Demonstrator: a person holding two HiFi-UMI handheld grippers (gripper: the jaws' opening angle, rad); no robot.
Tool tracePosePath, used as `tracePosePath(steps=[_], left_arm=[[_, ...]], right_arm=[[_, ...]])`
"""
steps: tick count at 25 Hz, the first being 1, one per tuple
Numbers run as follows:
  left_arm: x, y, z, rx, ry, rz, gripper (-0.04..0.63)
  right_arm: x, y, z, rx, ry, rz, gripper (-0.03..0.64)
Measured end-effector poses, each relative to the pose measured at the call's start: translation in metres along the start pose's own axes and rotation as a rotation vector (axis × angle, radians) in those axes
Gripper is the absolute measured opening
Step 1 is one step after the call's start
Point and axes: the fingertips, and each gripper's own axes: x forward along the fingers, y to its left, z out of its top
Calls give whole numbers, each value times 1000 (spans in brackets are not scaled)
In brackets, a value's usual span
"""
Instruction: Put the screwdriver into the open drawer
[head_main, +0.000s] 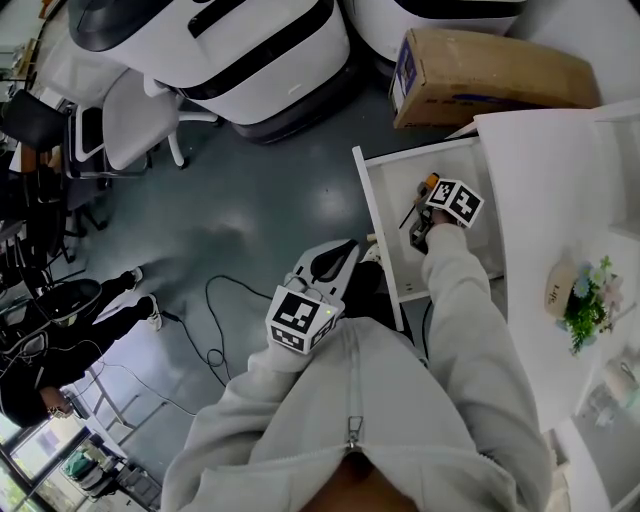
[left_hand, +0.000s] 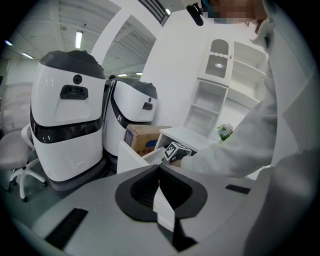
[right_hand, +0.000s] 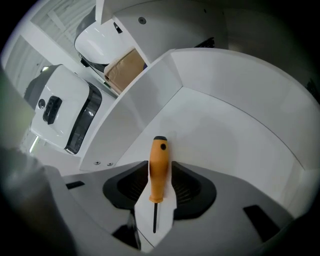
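While the left gripper (left_hand: 159, 167) sits closed and empty at lower centre of the head view, the right gripper (right_hand: 160, 174) is down inside the open drawer (right_hand: 225, 130) at upper right, jaws part-closed on the orange handle of the screwdriver (right_hand: 159, 157).

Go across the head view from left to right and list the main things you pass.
white chair → left gripper → screwdriver → flowers
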Motion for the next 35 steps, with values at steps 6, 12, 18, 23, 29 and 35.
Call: tracePosePath(steps=[6, 12, 18, 23, 29, 35], left_arm=[[1, -2, 3, 4, -25, -9, 17], [-6, -13, 5, 23, -54, -37, 17], [-19, -28, 8, 55, -99, -61, 17], [-45, -54, 10, 79, -143, -66, 17], [-78, -87, 6, 86, -202, -52, 17], [-103, -117, 9, 125, -244, -66, 17]], right_arm=[[-12, -2, -1, -15, -22, 7, 249], [-56, 12, -7, 12, -112, 138, 270], [-127, 38, -30, -10, -224, 293, 270], [-206, 38, -64, -90, -348, 348, 268], [-297, 9, -105, -225, -542, 305, 218], [-370, -1, -128, -343, -696, 300, 164]])
